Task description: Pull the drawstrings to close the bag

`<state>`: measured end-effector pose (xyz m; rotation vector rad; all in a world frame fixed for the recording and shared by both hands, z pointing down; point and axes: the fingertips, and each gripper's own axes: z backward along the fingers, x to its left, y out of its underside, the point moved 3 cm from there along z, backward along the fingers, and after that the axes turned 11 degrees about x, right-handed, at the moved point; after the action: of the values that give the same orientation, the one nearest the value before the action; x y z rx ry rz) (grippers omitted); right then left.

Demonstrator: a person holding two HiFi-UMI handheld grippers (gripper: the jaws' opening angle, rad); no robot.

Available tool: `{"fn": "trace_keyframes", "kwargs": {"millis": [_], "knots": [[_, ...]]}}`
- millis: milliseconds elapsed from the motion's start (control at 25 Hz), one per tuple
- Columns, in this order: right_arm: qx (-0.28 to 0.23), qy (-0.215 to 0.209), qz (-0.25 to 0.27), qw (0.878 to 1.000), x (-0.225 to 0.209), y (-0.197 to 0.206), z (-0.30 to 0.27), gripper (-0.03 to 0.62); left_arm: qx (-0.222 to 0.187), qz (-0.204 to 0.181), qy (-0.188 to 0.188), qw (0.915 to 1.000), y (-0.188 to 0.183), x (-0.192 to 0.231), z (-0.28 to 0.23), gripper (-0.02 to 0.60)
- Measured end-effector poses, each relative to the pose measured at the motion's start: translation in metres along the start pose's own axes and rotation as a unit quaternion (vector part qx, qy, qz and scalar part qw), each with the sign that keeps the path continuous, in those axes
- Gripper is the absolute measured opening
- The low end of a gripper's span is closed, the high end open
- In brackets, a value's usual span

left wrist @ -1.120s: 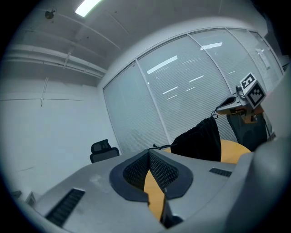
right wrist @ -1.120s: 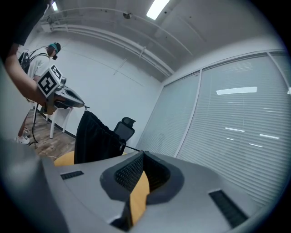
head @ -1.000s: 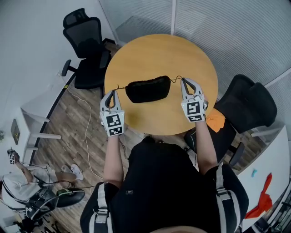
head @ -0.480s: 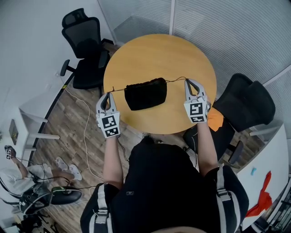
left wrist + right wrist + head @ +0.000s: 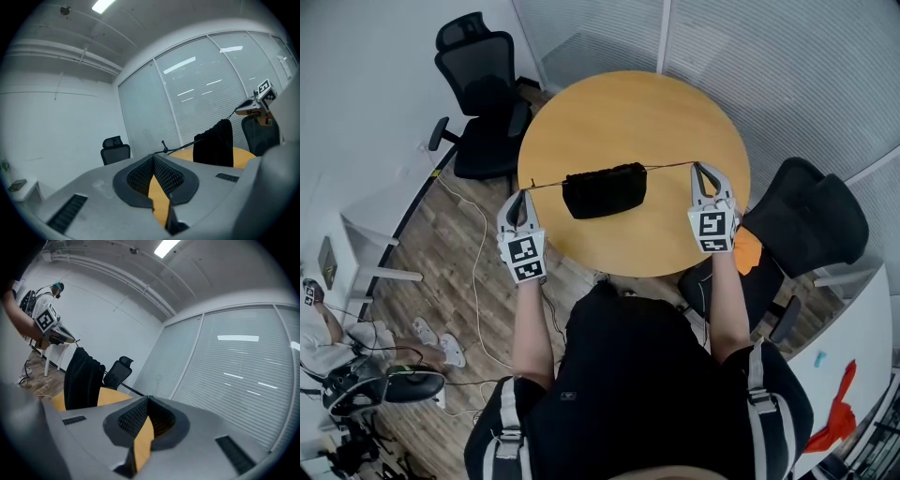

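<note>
A black drawstring bag [image 5: 604, 190] hangs over the round wooden table [image 5: 633, 112], its mouth gathered along the top. One thin drawstring [image 5: 546, 184] runs left from it to my left gripper [image 5: 522, 195], which is shut on the cord's end. The other drawstring [image 5: 669, 167] runs right to my right gripper [image 5: 701, 168], also shut on it. Both cords look straight and taut. In the left gripper view the bag [image 5: 214, 143] hangs from the string [image 5: 183, 146] beyond the closed tips. The right gripper view shows the bag [image 5: 79, 378] and the left gripper [image 5: 50, 325] behind it.
Black office chairs stand at the table's far left [image 5: 483, 94] and at its right [image 5: 820, 216]. An orange object [image 5: 747, 249] lies by the right chair. A cable [image 5: 474, 281] trails over the wood floor, and a person [image 5: 333, 352] is at the lower left.
Both grippers have moved apart, left one leftwards and right one rightwards. The cords have straightened and the bag's mouth has drawn a little narrower.
</note>
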<state>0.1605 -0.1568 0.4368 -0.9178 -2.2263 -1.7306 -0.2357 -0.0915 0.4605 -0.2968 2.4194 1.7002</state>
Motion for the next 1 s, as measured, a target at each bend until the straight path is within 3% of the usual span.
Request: {"fn": "trace_keyframes", "kwargs": {"millis": [440, 760, 1000], "knots": [[0.009, 0.018, -0.006, 1.000, -0.016, 0.010, -0.002, 0.060, 0.003, 0.020, -0.015, 0.9997, 0.002, 0.013, -0.004, 0.015], [0.014, 0.028, -0.002, 1.000, -0.020, 0.016, -0.002, 0.060, 0.008, 0.002, -0.024, 0.9997, 0.002, 0.010, -0.008, 0.014], [0.020, 0.037, 0.003, 0.999, -0.028, 0.021, -0.003, 0.061, 0.011, 0.010, -0.034, 0.9993, 0.002, 0.020, -0.012, 0.014]]}}
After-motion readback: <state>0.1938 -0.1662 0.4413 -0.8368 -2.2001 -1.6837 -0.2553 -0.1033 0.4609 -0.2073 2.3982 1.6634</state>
